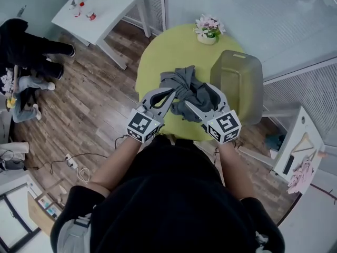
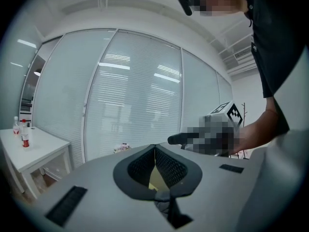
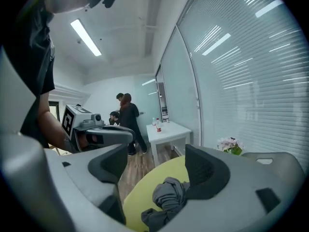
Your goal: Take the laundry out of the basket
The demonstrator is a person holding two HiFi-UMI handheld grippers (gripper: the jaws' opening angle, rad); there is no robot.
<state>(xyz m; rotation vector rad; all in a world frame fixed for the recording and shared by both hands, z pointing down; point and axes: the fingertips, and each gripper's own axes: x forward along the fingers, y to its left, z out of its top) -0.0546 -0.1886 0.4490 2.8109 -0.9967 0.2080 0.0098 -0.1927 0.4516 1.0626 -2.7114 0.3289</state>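
Laundry (image 1: 187, 88): a grey crumpled heap lying out on the round yellow table (image 1: 158, 51), just beside the basket (image 1: 239, 80), on the side facing your left claw. None of the cloth hangs over the basket's wall. The basket stands at the rim of the table.

Your left claw (image 1: 169, 92): it sits well apart from the basket, across the heap from it, with its tips at the far edge of the cloth. In the left gripper view this claw (image 2: 154, 148) has its ribbed pads pressed together at the tips, and yellow table shows through the slit behind them. A grey scrap sits low in that slit. It may be a fold of laundry, but you cannot tell from here whether it is pinched.

Your right claw (image 1: 202, 96): it is nearer the basket, just beside its wall, and reaches over the heap. In the right gripper view the claw (image 3: 159, 166) is spread wide. The laundry (image 3: 169, 197) bunches below and between the pads, against the pad on the basket (image 3: 270, 161) side. Nothing is clamped.

Arms: both of your forearms reach forward from your body and angle inward. Your left forearm (image 1: 113, 159) and right forearm (image 1: 234, 167) bring the two marker cubes close together on the near side of the basket. Both claws are tilted down toward the cloth.

Beyond the basket, on the same table, is a small flower pot (image 1: 208, 29). Well beyond that is a white side table (image 1: 102, 7), with a person (image 3: 128, 115) standing by it.
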